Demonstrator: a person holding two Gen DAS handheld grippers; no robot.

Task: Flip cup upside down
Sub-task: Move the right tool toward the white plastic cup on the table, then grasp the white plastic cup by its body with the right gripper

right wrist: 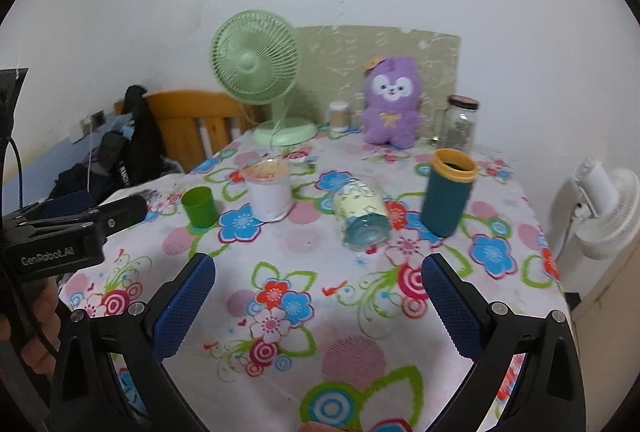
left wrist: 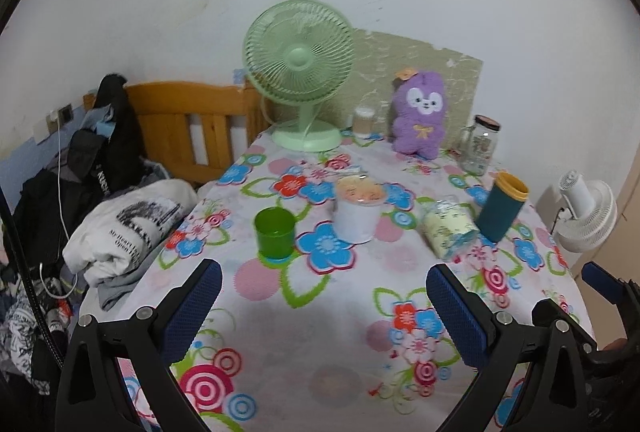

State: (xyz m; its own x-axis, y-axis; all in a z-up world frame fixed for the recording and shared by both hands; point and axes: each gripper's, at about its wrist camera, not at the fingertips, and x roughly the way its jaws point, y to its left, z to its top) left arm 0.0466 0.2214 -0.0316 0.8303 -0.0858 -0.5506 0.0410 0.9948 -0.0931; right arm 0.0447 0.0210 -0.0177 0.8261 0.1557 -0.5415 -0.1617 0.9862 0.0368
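With both grippers' jaws open and empty, I approach the upright teal yellow-rimmed plastic cup (right wrist: 446,193) level, gripping mid-wall before inverting.

dim even light, soft blur, fisheye-bent black corners

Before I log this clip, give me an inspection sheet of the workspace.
Surface: table under a floral cloth.
Job's things: green cup, white cup and teal tumbler upright, mouths up; clear cup on its side.
Clutter: green fan, purple plush, glass jar.
Grippers: left gripper and right gripper open, holding nothing, short of the cups.
Cables: white cord over the clothes pile.
Surroundings: white fan, wooden bed frame.
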